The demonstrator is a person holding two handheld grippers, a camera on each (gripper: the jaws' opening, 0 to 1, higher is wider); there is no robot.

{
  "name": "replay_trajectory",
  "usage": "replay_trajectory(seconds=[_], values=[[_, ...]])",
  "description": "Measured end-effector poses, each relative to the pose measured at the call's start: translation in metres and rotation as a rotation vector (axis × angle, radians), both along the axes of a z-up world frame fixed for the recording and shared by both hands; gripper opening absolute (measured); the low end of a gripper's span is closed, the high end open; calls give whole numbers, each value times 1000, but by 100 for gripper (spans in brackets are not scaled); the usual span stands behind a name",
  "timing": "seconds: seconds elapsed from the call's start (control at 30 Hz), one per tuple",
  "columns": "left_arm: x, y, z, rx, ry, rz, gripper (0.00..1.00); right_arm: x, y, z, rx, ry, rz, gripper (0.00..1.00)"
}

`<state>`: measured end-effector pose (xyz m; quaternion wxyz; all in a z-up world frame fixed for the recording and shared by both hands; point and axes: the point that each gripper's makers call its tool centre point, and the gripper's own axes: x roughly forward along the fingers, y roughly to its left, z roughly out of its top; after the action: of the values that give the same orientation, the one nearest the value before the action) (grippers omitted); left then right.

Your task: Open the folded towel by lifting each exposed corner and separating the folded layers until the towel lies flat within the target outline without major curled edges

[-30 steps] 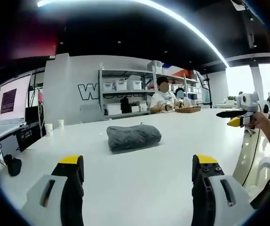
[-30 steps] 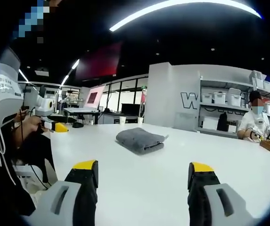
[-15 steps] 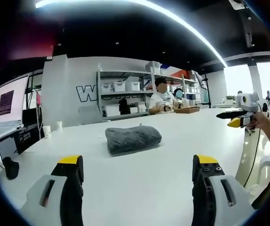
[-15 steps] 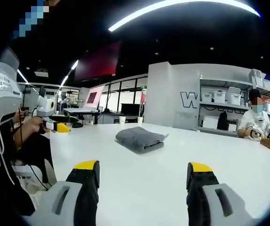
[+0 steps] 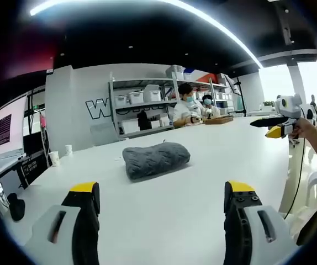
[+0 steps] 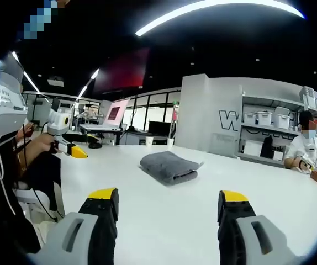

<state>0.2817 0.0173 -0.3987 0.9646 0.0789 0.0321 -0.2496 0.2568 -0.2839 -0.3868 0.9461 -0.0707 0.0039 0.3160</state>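
A grey towel (image 5: 155, 159), folded into a thick bundle, lies on the white table (image 5: 202, 171). In the right gripper view the same towel (image 6: 168, 167) sits ahead, past the middle of the table (image 6: 164, 210). My left gripper (image 5: 162, 193) is open, well short of the towel, its yellow-tipped jaws apart with nothing between them. My right gripper (image 6: 169, 199) is open too, also short of the towel. The right gripper (image 5: 274, 127) appears at the right edge of the left gripper view, held in a hand. The left gripper (image 6: 73, 150) appears at the left in the right gripper view.
Two seated people (image 5: 189, 110) work at the table's far end beside a brown tray (image 5: 218, 119). Shelves with white bins (image 5: 142, 107) stand behind. Paper cups (image 5: 54, 158) stand at the far left edge. A desk with a monitor (image 5: 4, 132) is off to the left.
Both views have shifted slightly; the towel looks a little nearer and lower in each. The towel itself has not moved and both grippers stay open.
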Motion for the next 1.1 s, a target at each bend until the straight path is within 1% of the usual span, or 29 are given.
replay_trajectory(seconds=[0.07, 0.17, 0.3, 0.37, 0.5, 0.63, 0.67, 0.7, 0.77, 0.93, 1.1], values=[[2, 0, 1, -4, -2, -2, 92, 2, 2, 1, -2, -1, 6, 72], [6, 3, 6, -8, -20, 14, 93, 4, 6, 1, -8, -4, 18, 71], [10, 3, 13, 23, -40, -1, 92, 10, 5, 1, 15, -10, 21, 69], [15, 1, 15, 47, -48, -13, 92, 14, 5, -1, 8, -3, 19, 69], [21, 0, 19, 69, -68, -16, 91, 15, 11, 0, 13, 2, 40, 69], [29, -3, 15, 65, -53, -26, 91, 19, 15, 1, 21, 2, 57, 68], [32, -3, 14, 57, -54, -31, 91, 20, 16, 1, 20, 1, 60, 68], [36, -3, 16, 33, -69, -29, 91, 21, 19, 1, 39, 4, 85, 68], [40, -2, 15, 23, -62, -23, 91, 22, 20, 0, 55, 19, 92, 67], [45, -6, 13, 35, -54, -46, 91, 24, 23, 0, 54, 13, 104, 67], [51, -10, 12, 26, -41, -70, 91, 28, 24, -1, 53, 15, 105, 67]])
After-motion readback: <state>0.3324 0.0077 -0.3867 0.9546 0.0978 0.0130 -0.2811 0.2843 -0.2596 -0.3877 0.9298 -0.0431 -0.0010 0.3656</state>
